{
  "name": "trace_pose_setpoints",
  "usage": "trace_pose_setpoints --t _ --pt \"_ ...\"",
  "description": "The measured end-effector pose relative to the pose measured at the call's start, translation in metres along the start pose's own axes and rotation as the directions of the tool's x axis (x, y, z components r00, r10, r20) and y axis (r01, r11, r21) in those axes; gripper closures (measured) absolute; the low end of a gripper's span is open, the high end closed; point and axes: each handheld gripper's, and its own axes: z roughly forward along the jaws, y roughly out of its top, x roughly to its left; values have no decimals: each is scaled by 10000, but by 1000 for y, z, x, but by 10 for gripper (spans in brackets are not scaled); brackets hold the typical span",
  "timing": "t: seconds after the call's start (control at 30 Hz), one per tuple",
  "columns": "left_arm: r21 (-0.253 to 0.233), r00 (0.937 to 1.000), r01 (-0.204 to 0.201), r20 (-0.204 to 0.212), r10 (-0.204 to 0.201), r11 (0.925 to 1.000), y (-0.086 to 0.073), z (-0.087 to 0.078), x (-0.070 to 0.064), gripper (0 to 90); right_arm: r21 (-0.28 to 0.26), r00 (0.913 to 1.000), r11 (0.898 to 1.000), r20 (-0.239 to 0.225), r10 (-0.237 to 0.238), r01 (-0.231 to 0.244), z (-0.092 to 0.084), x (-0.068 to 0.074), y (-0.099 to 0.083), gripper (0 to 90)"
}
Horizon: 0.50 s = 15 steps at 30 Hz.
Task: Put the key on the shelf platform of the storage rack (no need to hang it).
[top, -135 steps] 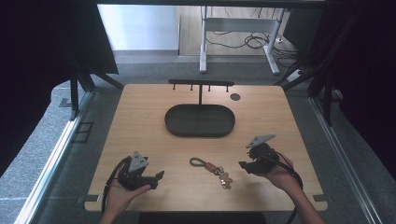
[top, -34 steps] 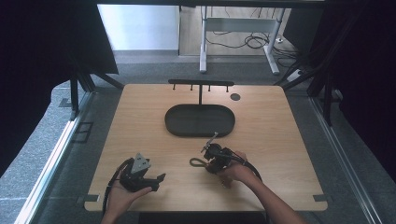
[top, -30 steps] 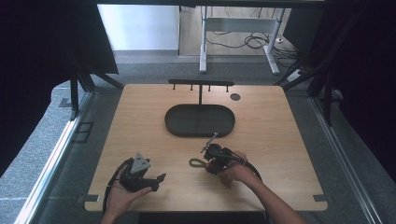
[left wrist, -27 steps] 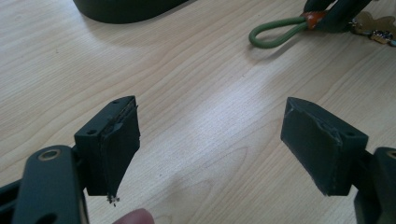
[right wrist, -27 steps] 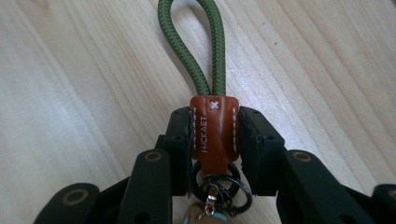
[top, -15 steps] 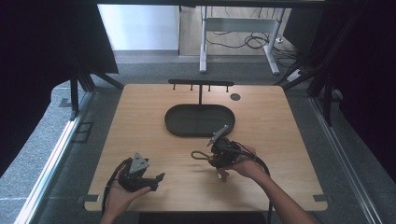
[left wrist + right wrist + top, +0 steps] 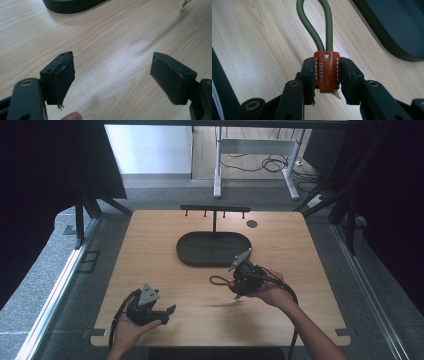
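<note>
A keychain with a green cord loop and a brown leather tab sits between the jaws of my right gripper, which is shut on the tab. From above, that right gripper hovers over the table just in front of the black oval tray, with the cord loop sticking out to its left. My left gripper rests near the front left of the table, and in the left gripper view its jaws stand wide open over bare wood with nothing between them.
A black hook rack on a post stands behind the tray. A small dark round spot marks the table at the back right. The tray's edge lies ahead of the left gripper.
My right gripper has risen off the table with the keychain and moved toward the tray. The left gripper has stayed where it was.
</note>
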Motion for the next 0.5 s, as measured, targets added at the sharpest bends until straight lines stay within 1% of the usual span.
trace_pose_setpoints --t 0.23,0.5 --pt "4 10000 31 -7 -31 10000 -1 -1 1 201 35 9999 9999 62 -120 120 -4 -2 4 672" --pt "34 10000 -29 -8 29 10000 -1 0 0 201 -33 9996 9998 197 -203 204 -9 -6 14 672"
